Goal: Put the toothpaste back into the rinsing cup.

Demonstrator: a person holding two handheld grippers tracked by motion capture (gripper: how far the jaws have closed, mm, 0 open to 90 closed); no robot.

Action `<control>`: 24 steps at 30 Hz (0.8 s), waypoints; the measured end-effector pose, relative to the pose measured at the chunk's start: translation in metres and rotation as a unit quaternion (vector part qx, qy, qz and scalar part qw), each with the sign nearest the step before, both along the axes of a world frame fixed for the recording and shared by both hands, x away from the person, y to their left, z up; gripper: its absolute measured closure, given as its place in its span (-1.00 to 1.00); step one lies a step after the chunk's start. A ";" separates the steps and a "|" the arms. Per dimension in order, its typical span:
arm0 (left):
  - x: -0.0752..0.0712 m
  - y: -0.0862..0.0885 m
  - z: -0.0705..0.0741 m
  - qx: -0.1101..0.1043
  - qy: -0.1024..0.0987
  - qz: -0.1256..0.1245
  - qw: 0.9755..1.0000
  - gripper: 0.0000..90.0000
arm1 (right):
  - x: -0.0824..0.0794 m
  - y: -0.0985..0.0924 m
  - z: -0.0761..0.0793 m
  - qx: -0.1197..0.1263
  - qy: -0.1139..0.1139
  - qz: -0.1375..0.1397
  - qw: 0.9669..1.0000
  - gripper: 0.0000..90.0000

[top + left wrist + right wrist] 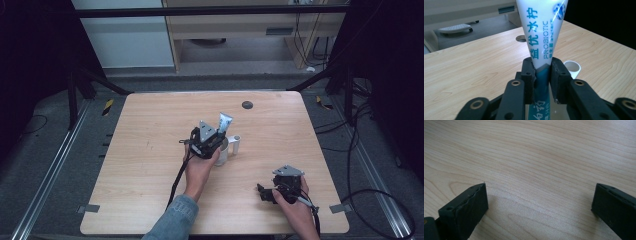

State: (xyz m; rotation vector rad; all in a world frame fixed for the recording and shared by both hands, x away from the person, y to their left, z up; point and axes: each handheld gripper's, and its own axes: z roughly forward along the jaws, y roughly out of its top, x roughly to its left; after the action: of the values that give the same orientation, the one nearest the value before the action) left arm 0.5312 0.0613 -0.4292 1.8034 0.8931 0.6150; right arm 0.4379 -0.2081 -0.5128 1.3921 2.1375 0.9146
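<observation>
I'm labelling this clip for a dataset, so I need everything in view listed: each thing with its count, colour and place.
toothpaste tube: one, white and teal with blue print, upright between the left gripper's jaws near the table's middle
cup: one, white, right under the tube beside the left hand
small cylinder: one, white, open-topped, on the table just right of the cup
round hole cover: one, dark, near the table's far edge
table: one, light wood
left gripper: one, black, jaws pressed on the tube's teal lower part
right gripper: one, black, jaws wide apart over bare wood at the near right of the table
hands: two, one holding each gripper; a blue denim sleeve on the left arm
</observation>
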 end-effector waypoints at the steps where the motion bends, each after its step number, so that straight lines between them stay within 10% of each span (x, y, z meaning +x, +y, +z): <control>1: 0.000 0.000 0.001 0.001 0.001 -0.001 1.000 0.59 | 0.000 0.000 0.000 0.000 0.000 0.000 1.000 -0.99; 24: -0.013 0.002 0.012 0.037 0.015 -0.003 0.999 0.00 | 0.000 0.000 0.000 0.000 0.000 0.000 1.000 -0.99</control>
State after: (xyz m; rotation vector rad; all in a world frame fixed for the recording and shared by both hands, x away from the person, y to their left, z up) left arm 0.5184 0.0634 -0.4171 1.8859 0.8951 0.6268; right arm 0.4379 -0.2081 -0.5128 1.3922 2.1374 0.9144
